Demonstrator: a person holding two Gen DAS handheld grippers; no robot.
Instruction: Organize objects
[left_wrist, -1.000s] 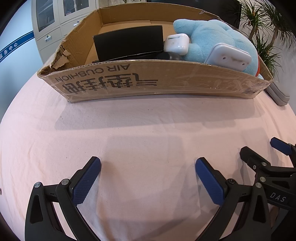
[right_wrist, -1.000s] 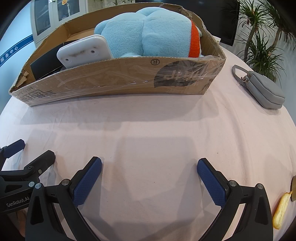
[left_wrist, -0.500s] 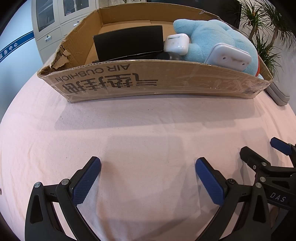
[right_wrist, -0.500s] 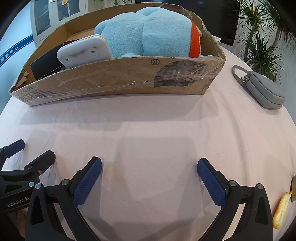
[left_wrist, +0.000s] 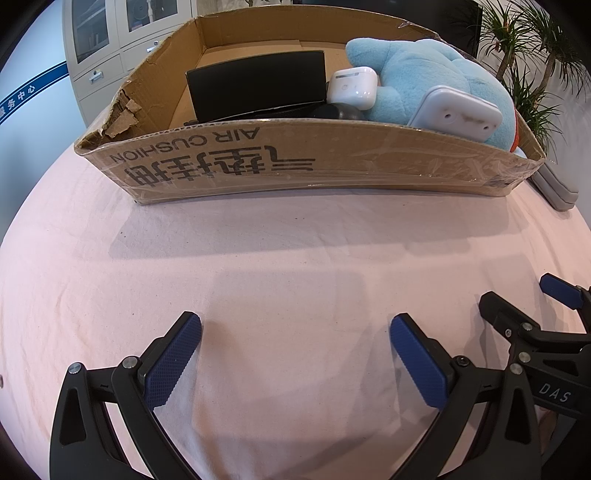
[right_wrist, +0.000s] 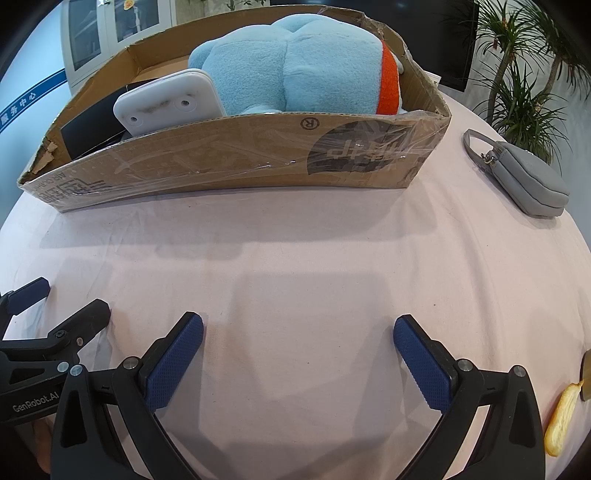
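Left tongs and right tongs, both spread apart and empty, hover side by side over the pink table. Ahead lies the cardboard box holding the blue plush toy; a grey pouch rests right of the box.

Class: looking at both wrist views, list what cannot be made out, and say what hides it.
- Box floor: both views, hidden by its front wall.
- Dark object under the earbud case: left view, mostly behind the wall.
- Yellow item: right view, cut off by the edge.
- Pouch: left view, partly behind the box.
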